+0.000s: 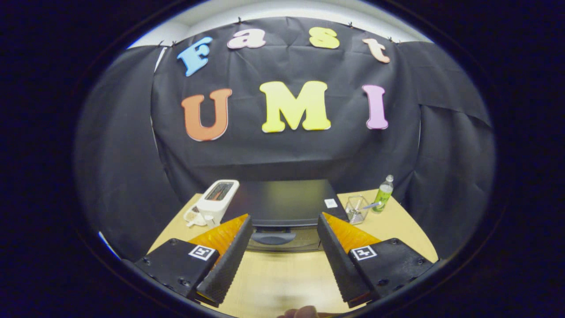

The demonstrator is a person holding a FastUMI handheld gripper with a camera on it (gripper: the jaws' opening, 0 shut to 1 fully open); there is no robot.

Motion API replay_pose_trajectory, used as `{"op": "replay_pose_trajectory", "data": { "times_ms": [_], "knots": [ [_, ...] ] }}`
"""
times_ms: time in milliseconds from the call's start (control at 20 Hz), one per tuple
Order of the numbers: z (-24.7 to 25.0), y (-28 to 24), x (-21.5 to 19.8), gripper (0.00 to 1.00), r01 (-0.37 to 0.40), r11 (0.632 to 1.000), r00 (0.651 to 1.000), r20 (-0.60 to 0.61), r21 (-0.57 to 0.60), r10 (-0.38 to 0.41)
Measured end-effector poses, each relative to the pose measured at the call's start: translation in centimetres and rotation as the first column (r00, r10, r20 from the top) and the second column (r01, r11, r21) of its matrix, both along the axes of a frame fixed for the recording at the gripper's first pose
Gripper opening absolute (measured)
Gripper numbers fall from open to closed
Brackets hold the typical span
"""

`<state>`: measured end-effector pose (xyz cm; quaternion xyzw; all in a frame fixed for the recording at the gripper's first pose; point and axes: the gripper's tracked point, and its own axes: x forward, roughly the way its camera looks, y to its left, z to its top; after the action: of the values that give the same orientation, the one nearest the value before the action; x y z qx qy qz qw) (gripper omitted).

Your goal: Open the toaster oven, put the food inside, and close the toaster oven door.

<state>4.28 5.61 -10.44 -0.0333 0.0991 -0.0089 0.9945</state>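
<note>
A black toaster oven (282, 201) stands on the wooden table (282, 274) just ahead of the fingers, seen from above and in front. Its door is shut, with a dark curved handle (273, 238) at the door's top, between the two fingertips. My gripper (284, 225) hovers above the table in front of the oven and is open, with nothing between its fingers. A rounded bit of something (304, 312) shows at the table's near edge below the fingers; I cannot tell what it is.
A white slot toaster (216, 201) with its cord stands left of the oven. Right of the oven are a clear container (356, 209) holding a utensil and a green-labelled bottle (383, 193). Black cloth walls close the booth behind and at both sides.
</note>
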Motion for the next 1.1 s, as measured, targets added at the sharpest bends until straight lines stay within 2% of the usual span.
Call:
{"op": "replay_pose_trajectory", "data": {
  "times_ms": [200, 500, 750, 900, 1100],
  "knots": [
    [6.3, -0.6, -3.2, 0.97, 0.001, 1.000, 0.995, 0.098, 0.007, -0.001],
    [9.8, -0.4, -7.7, 0.99, -0.008, 0.999, 0.979, 0.202, -0.034, 0.014],
    [9.9, 0.3, -9.8, 1.00, -0.047, 0.998, 0.970, 0.238, -0.033, 0.054],
    [9.5, 0.5, -10.7, 1.00, -0.049, 0.999, 0.969, 0.241, -0.004, 0.049],
    [9.1, 0.2, -10.3, 1.00, -0.058, 0.998, 0.972, 0.228, 0.000, 0.056]
  ]
}}
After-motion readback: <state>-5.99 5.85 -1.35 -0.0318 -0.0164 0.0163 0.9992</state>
